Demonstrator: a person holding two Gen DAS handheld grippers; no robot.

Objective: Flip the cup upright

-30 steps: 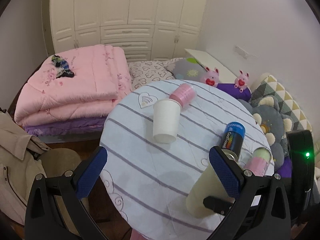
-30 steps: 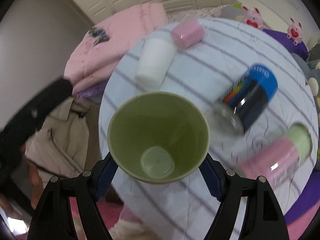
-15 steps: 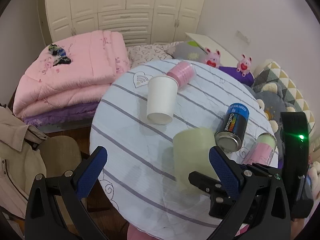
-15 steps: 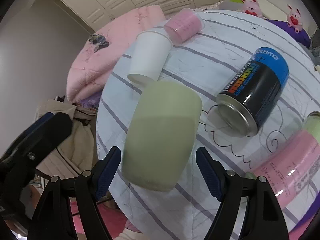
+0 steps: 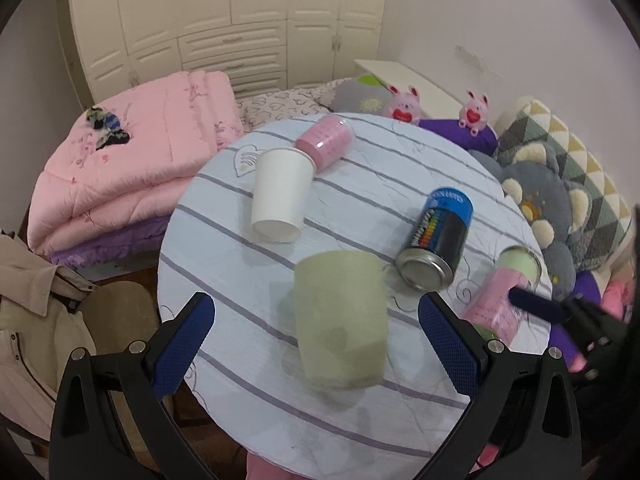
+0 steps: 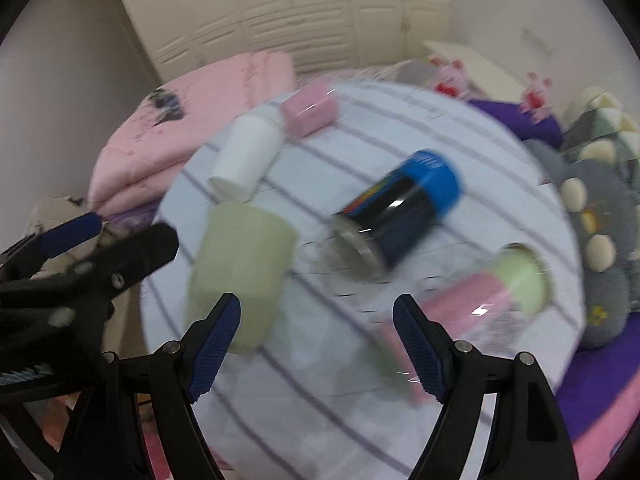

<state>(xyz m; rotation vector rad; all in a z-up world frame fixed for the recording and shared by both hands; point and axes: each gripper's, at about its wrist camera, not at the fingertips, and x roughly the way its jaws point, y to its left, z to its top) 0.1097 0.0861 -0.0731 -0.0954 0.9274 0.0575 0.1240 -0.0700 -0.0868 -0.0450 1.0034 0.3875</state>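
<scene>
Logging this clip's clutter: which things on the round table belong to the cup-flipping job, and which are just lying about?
Job:
green cup, standing mouth-down
left gripper, open
right gripper, open

Lying about:
white paper cup
pink cup
blue-and-black can
pink-and-green bottle
striped tablecloth

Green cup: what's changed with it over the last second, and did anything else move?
The right gripper has let go of the green cup and pulled back, open. The cup now stands on the table. White cup, can and left gripper unchanged.
</scene>
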